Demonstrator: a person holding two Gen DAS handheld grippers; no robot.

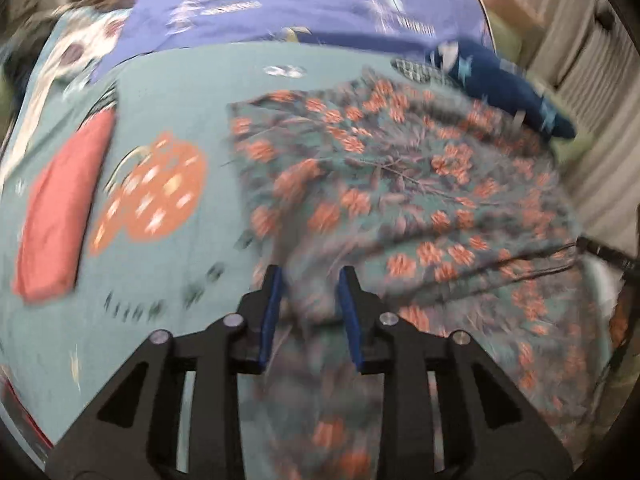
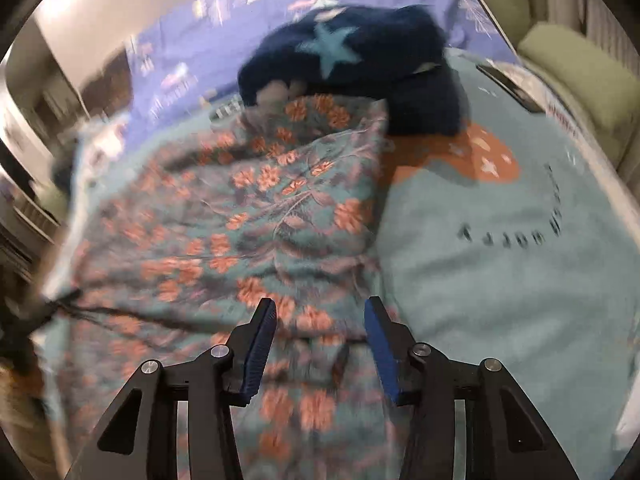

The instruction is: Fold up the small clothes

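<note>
Two open grippers, left gripper (image 1: 311,276) and right gripper (image 2: 320,306), over one floral garment (image 1: 400,184).

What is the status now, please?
Both tongs, left and right, open over floral garment. Garment spread, unfolded. Navy star cloth overlaps its far edge.

Place: a home bedroom
Signs: printed bedspread (image 2: 500,280), purple sheet (image 1: 300,0), green cushions (image 2: 576,68), clothes lying about

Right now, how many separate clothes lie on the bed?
3 in view. The floral garment lies spread in the middle under both grippers, the folded pink piece lies at its left, and the navy star garment lies bunched at its far edge. Others may be hidden.
</note>
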